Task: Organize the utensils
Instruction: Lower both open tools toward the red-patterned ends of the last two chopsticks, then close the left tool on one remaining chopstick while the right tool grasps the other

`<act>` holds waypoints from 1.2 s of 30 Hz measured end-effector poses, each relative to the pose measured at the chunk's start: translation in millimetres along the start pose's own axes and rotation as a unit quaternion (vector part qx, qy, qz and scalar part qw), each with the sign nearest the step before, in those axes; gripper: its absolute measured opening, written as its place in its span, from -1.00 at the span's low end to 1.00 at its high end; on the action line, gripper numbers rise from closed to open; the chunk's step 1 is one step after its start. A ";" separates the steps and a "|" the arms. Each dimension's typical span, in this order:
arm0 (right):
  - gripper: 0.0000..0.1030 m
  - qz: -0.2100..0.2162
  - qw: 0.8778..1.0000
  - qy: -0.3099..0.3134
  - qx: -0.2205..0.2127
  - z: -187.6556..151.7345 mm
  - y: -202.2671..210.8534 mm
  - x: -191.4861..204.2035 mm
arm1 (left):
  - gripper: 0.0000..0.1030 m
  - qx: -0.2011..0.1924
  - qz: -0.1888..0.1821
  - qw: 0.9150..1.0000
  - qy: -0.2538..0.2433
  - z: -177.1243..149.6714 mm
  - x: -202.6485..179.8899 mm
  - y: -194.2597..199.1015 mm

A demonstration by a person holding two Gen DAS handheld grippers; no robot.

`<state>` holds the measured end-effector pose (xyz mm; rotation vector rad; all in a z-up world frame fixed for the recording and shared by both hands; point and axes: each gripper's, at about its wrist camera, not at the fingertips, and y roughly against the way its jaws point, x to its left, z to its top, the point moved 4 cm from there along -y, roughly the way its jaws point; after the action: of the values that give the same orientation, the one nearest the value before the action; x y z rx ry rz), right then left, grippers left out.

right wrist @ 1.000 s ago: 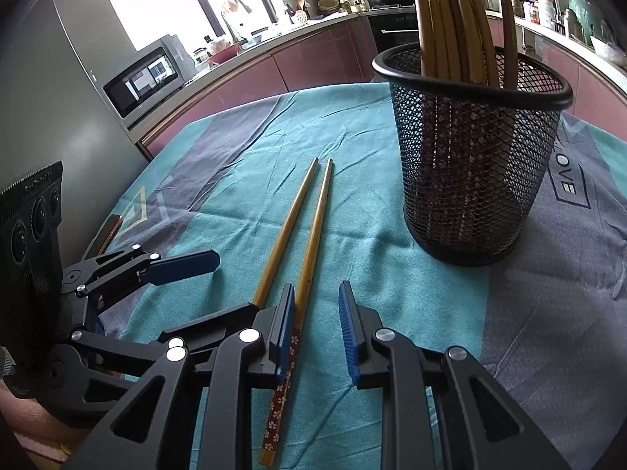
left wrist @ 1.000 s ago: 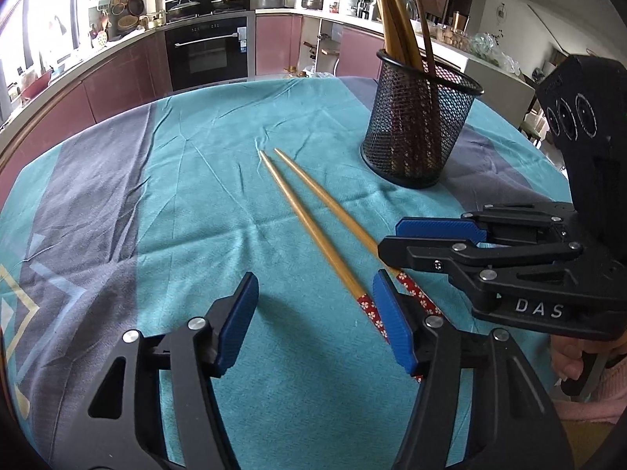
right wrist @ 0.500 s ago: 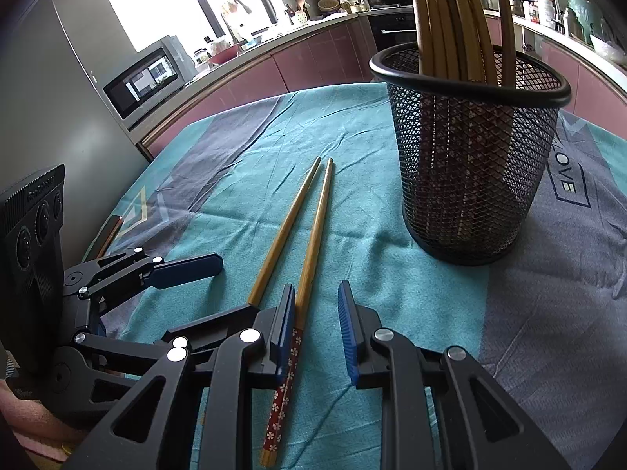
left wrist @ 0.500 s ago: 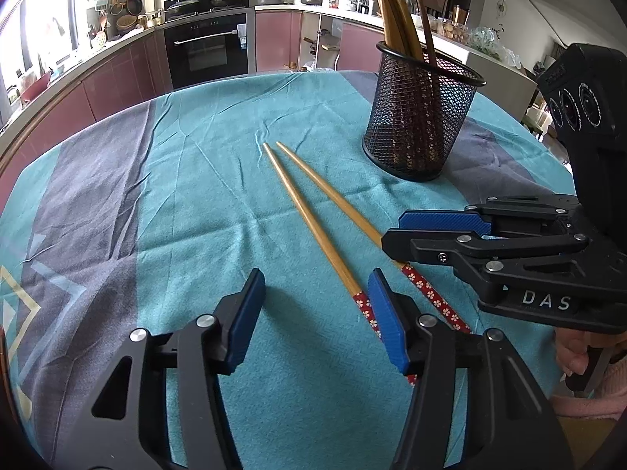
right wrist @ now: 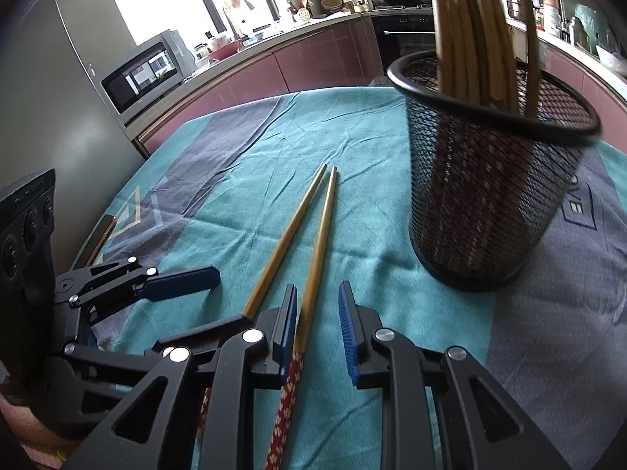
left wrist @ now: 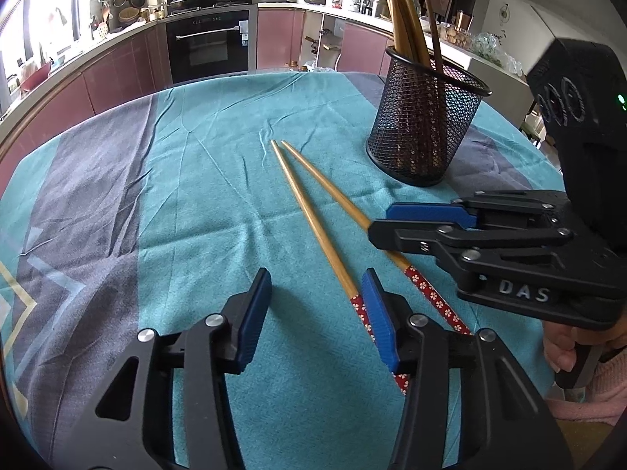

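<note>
Two wooden chopsticks (left wrist: 313, 227) with red flowered handles lie side by side on the teal tablecloth; they also show in the right wrist view (right wrist: 313, 243). A black mesh holder (left wrist: 423, 129) with several chopsticks stands behind them, also in the right wrist view (right wrist: 490, 196). My left gripper (left wrist: 317, 305) is open, low over the cloth, its right pad beside the left chopstick's handle. My right gripper (right wrist: 317, 325) is open, with the right chopstick lying between its fingers; it shows from the side in the left wrist view (left wrist: 411, 219).
The table's cloth (left wrist: 196, 196) has teal and grey bands. Kitchen counters, an oven (left wrist: 211, 47) and a microwave (right wrist: 149, 70) stand beyond the table. A grey fridge side (right wrist: 47, 117) rises at the left in the right wrist view.
Both grippers have crept slightly forward along the chopsticks toward the holder. Both stay open; the chopsticks have not moved.
</note>
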<state>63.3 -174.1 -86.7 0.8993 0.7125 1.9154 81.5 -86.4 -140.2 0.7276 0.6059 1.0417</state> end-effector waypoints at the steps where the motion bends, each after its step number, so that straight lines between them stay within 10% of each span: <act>1: -0.59 -0.002 1.000 0.001 0.000 1.8 -1.7 0.7 | -0.08 0.000 -0.001 1.000 0.001 0.2 0.1 -0.3; 36: -0.79 -0.026 1.000 -0.008 -0.006 8.0 -10.0 -6.1 | -0.44 0.008 0.011 1.000 0.008 36.5 7.3 -32.5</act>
<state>76.6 -173.9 -91.6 0.8802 0.7079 1.8632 129.2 -99.0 -143.4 0.7422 0.6213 1.0651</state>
